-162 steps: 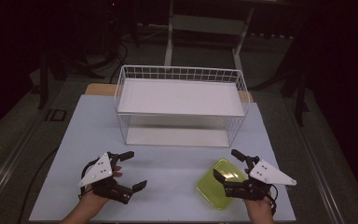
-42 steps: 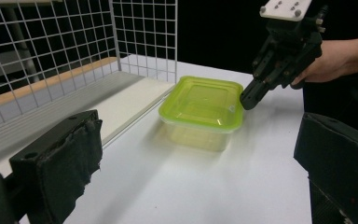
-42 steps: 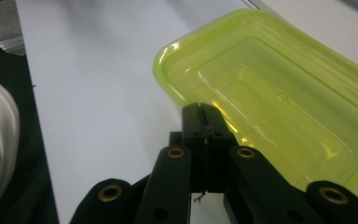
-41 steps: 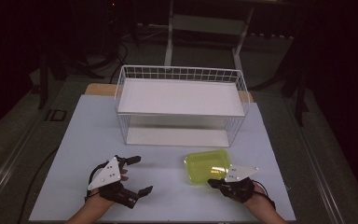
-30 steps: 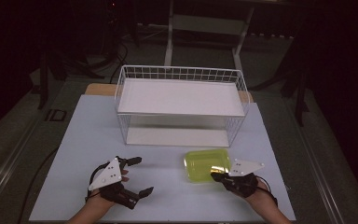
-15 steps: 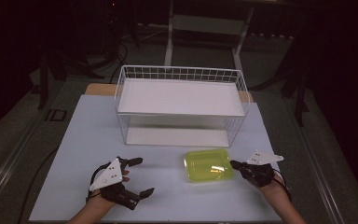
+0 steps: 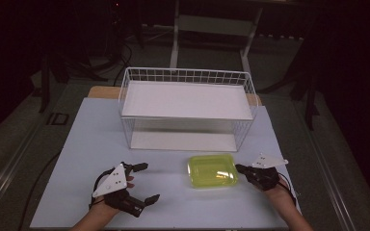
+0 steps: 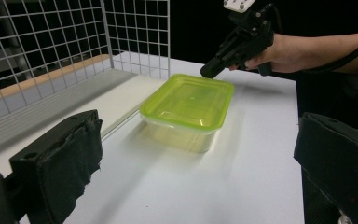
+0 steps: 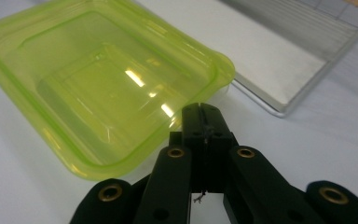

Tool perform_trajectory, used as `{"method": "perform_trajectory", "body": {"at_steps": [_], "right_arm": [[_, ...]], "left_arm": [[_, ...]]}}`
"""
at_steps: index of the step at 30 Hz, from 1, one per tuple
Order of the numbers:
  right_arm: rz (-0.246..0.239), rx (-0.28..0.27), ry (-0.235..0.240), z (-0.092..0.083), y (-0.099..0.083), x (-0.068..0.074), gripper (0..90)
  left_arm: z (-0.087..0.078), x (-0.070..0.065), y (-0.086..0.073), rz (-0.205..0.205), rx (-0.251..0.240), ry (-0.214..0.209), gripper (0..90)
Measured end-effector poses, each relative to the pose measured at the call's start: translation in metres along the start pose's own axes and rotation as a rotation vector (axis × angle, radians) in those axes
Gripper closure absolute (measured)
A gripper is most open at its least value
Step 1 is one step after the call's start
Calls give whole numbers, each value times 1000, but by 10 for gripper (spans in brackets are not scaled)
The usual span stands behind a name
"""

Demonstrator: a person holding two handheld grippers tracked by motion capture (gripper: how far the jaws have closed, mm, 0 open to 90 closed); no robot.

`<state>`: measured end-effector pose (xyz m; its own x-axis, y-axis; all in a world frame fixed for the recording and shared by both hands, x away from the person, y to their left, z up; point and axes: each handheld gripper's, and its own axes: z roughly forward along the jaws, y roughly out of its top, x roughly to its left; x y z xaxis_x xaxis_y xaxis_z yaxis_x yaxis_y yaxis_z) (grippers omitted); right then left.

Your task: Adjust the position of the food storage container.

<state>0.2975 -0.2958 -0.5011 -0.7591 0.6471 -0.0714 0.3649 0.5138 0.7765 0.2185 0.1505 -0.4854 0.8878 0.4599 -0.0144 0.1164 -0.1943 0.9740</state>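
Note:
A yellow-green clear plastic container (image 7: 212, 171) lies flat on the white table, just in front of the wire rack. My right gripper (image 7: 239, 168) is shut and points left, its tips at the container's right rim. In the right gripper view the closed jaws (image 9: 200, 112) meet over the rim of the container (image 9: 88, 88) with nothing seen between them. Contact with the rim cannot be told. My left gripper (image 7: 148, 182) rests at the front left, open and empty, aimed toward the container (image 8: 189, 100). In that view the right gripper (image 8: 208, 71) is at the container's far edge.
A white wire rack (image 7: 185, 98) with a flat shelf stands at the middle back of the table (image 7: 91, 139). Its mesh wall (image 8: 51, 46) is to the left in the left gripper view. Its lower tray edge (image 9: 279, 60) lies beyond the container. Dark floor surrounds the table.
The right hand has drawn back to the right, from over the container's near right corner to its right rim. The container has stayed in place. The left gripper has not moved.

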Motion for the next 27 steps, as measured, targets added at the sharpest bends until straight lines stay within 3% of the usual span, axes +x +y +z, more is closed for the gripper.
{"method": "perform_trajectory", "body": {"at_steps": [3, 12, 22, 25, 27], "right_arm": [[3, 0, 20, 3, 1, 6, 900], [-43, 8, 75, 17, 15, 20, 900], [-62, 16, 110, 26, 24, 32, 900], [-62, 18, 123, 27, 25, 34, 900], [-61, 18, 126, 28, 26, 36, 900]], "left_arm": [[0, -1, 0, -2, -8, -15, 15], [0, 0, -1, -3, -2, -9, 15], [1, 0, -2, -9, 6, 2, 15], [2, 0, -2, 7, 21, 29, 16], [1, 0, -2, -10, 14, 24, 15]]}}
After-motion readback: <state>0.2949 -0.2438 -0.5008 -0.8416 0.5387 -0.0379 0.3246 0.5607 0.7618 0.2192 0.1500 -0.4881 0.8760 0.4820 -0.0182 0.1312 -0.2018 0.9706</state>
